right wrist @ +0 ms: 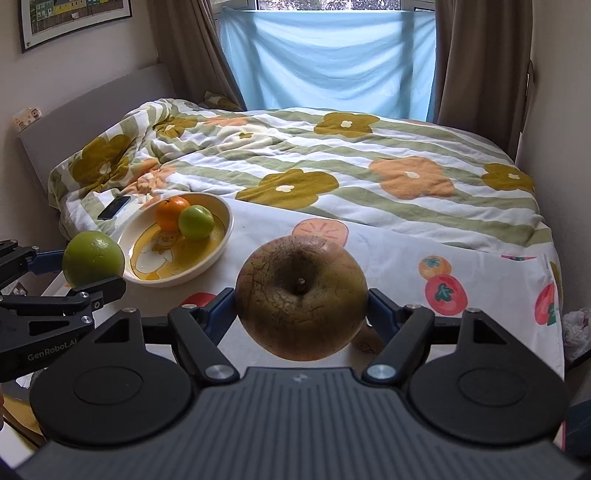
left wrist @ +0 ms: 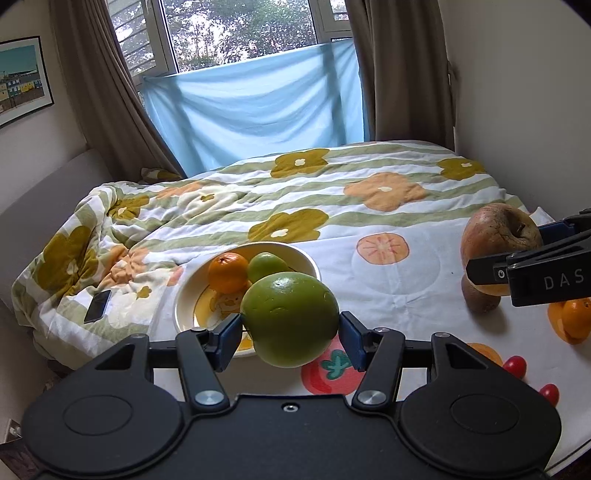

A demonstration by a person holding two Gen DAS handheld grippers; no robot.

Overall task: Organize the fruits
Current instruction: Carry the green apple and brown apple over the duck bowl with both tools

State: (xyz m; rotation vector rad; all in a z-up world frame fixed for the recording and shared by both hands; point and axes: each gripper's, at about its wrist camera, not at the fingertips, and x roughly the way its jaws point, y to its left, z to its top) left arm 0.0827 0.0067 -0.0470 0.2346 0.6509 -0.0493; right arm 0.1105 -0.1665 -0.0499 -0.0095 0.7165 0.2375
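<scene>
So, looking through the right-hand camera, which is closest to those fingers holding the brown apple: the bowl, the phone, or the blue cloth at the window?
1. The bowl, ahead and to the left on the white cloth, holding an orange and a small green fruit.
2. The phone, farther left, lying on the flowered quilt just beyond the bowl.
3. The blue cloth, across the bed at the window.

Brown apple (right wrist: 301,301), seemingly wrinkled, between right gripper (right wrist: 301,314) pads above cloth (right wrist: 406,258).

Soft daylight from the window (left wrist: 236,33) — sharp focus, fisheye-bent edges, dark corners.
</scene>
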